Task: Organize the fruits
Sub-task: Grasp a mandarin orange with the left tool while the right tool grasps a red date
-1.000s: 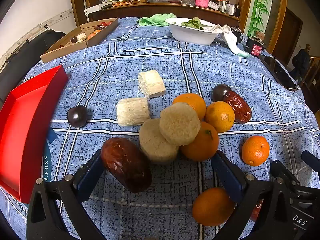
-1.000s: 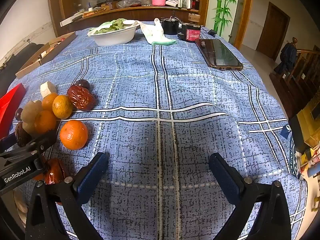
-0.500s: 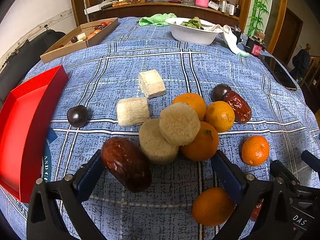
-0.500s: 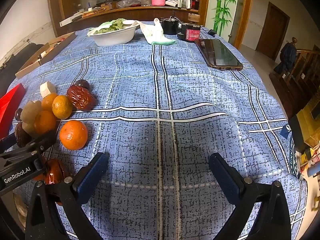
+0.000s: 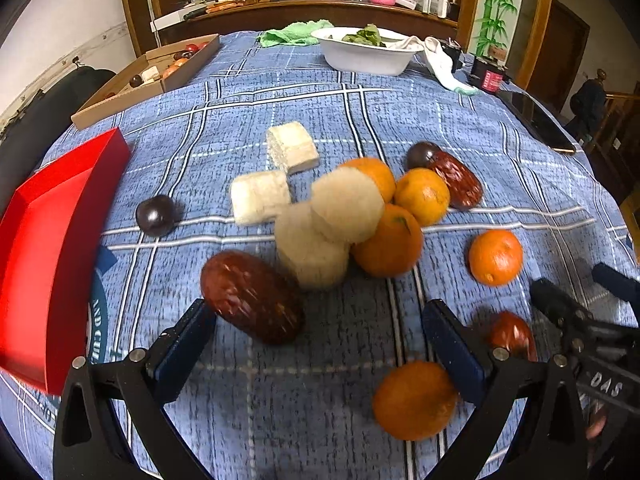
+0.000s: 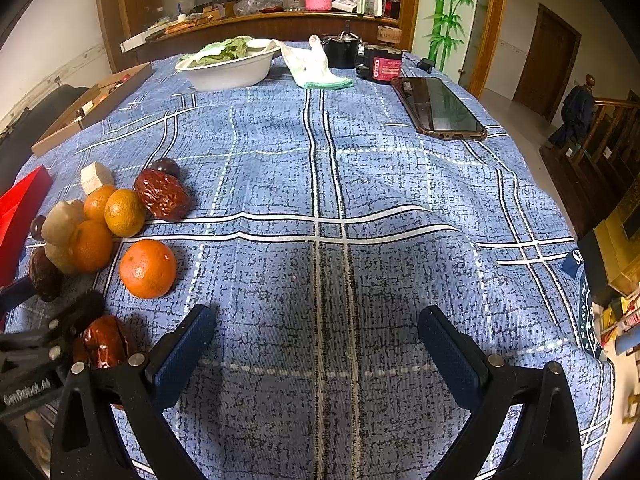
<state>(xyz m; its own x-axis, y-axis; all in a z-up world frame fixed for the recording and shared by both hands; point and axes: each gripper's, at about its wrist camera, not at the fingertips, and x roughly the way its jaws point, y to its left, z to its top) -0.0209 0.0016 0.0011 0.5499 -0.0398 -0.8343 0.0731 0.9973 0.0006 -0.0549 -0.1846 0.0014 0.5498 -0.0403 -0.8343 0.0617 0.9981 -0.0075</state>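
The left gripper [image 5: 320, 336] has eased forward since half a second ago, so the near orange [image 5: 414, 400] now sits lower, by its right finger; the view is blurred. Its fingers stand spread wide, empty, the big date [image 5: 250, 296] touching the left fingertip. The right gripper [image 6: 316, 338] is likewise spread, over bare cloth [image 6: 360, 184]. Counted: five oranges, three dates, two dark plums, four pale pieces. The red tray [image 5: 48, 240] is cut off at left.
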